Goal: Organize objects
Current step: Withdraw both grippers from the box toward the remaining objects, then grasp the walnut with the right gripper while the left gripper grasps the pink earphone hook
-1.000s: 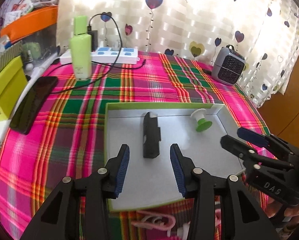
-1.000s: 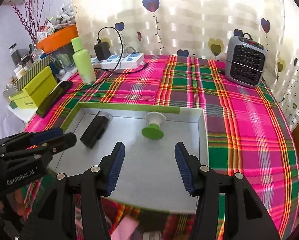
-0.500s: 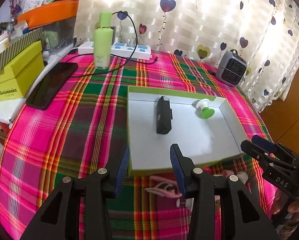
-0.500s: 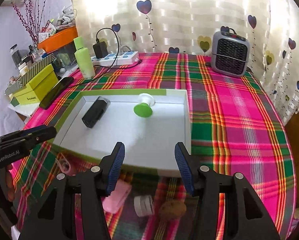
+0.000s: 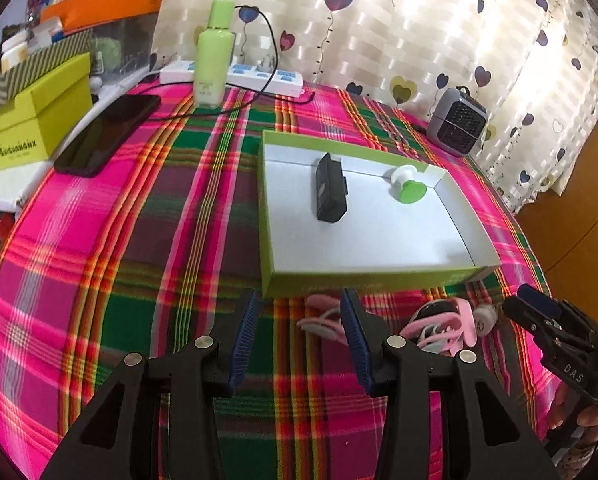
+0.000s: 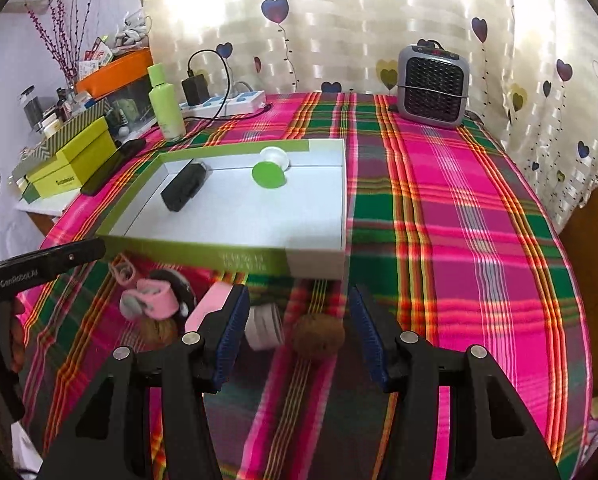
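Note:
A shallow green-rimmed tray (image 5: pixel 363 282) (image 6: pixel 227 258) with a white floor lies on the plaid cloth. It holds a black box-shaped item (image 5: pixel 331 190) (image 6: pixel 183 190) and a green-and-white spool (image 5: pixel 409 188) (image 6: pixel 269 168). In front of the tray lie small loose things: pink clips and cords (image 5: pixel 443 324) (image 6: pixel 151 300), a pink block (image 6: pixel 213 306), a white roll (image 6: pixel 265 326) and a brown ball (image 6: pixel 319 336). My left gripper (image 5: pixel 299 312) hangs open over the cloth just before the tray's near wall. My right gripper (image 6: pixel 299 312) is open above the roll and ball, holding nothing.
At the back stand a green bottle (image 5: pixel 213 60) and a power strip (image 5: pixel 259 76) with a cable. A phone (image 5: pixel 103 138) and a yellow-green box (image 5: pixel 27 120) lie at the left. At the back right is a small grey heater (image 6: pixel 433 86). Curtains close the far side.
Both grippers have drawn back from above the tray toward the near side of the table. The small loose items in front of the tray have come into view. Neither jaw opening has changed.

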The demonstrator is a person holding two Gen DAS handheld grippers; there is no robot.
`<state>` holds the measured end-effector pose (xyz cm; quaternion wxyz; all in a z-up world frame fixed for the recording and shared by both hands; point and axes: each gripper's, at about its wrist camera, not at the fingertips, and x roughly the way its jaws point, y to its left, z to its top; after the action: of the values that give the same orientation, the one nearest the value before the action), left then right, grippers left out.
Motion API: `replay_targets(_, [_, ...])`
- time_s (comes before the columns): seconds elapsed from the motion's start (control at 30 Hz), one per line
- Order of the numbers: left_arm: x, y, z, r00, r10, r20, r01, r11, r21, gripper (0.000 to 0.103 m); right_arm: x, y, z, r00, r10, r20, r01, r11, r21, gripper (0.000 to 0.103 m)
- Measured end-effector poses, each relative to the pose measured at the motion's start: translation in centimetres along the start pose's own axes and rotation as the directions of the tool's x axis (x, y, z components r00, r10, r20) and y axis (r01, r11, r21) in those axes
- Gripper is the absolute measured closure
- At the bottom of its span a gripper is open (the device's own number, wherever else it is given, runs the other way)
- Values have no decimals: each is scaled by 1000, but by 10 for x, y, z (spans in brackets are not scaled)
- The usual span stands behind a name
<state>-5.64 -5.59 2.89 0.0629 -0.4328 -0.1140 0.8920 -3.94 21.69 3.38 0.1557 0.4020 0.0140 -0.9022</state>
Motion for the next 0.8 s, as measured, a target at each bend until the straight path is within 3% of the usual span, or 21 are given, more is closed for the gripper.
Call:
replay_targets(0.13, [1, 4, -6, 1000, -7, -9, 7, 1000, -13, 55, -1, 0, -9, 1000, 1, -10, -1, 1000, -4, 50])
replay_targets(0.57, [5, 3, -12, 1000, -10, -25, 10, 1000, -12, 53, 0, -2, -16, 1000, 15, -8, -15, 1000, 6, 50])
replay_targets(0.8, [7, 4, -12, 1000, -12, -27, 12, 1000, -16, 53, 3, -18, -14, 1000, -7, -5, 8, 997, 77, 50])
